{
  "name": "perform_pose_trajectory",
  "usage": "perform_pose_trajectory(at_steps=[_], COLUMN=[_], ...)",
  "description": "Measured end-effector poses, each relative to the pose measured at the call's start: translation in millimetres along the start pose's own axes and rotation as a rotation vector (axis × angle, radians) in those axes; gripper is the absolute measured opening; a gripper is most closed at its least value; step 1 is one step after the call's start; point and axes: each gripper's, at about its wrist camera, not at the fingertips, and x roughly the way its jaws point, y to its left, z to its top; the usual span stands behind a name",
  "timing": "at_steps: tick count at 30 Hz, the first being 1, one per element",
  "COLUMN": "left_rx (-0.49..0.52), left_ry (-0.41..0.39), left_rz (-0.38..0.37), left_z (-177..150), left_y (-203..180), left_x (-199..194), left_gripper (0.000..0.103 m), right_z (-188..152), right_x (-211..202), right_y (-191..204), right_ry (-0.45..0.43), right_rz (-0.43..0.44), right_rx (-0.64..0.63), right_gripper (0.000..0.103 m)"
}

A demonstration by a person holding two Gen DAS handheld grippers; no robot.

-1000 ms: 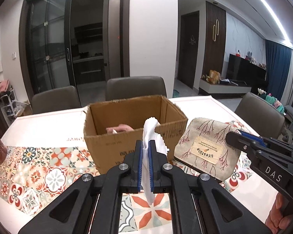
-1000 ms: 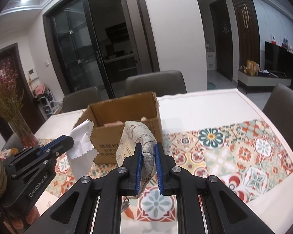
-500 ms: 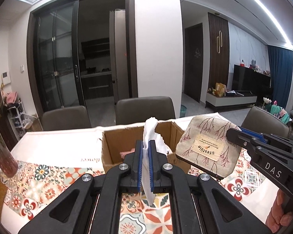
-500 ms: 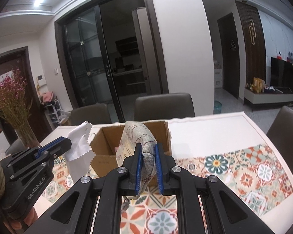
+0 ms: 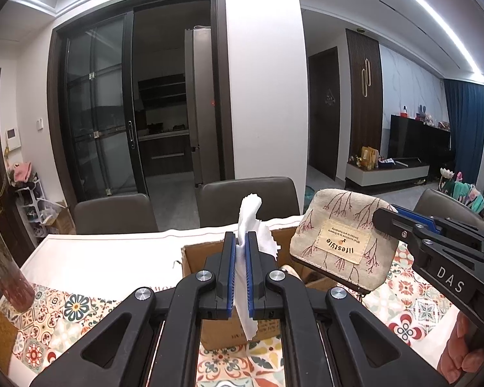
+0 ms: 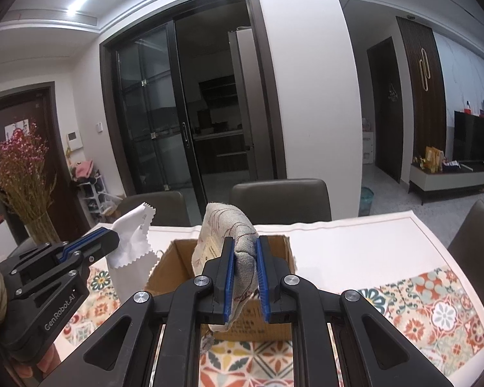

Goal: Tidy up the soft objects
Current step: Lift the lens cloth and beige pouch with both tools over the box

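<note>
Your left hand-held gripper [image 5: 238, 258] is clamped tight on a white cloth [image 5: 247, 225] with pinked edges; the cloth stands up above the blue pads and hangs below them, held in the air over the near side of the open cardboard box [image 5: 193, 254]. Your right hand-held gripper [image 6: 244, 258] is closed on a beige fabric pouch [image 6: 229, 225] printed with red branches, pinching one end so the pouch bulges up between the pads. Both soft things hang just above the box, which sits on the counter [image 6: 355, 242] with its patterned tile cloth.
</note>
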Motion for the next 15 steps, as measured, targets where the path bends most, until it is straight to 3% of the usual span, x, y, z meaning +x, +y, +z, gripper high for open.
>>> perform_pose_trajectory(at_steps=[15], left_rx=[-0.008], left_ry=[-0.003], left_rz=[0.011], left_z=[16.9], left_y=[23.8], left_x=[43.7], left_gripper=[0.008], right_z=[27.6], right_x=[45.8], right_y=[10.0], right_ry=[-0.030], right_rz=[0.013], right_rx=[-0.023], right_gripper=[0.015])
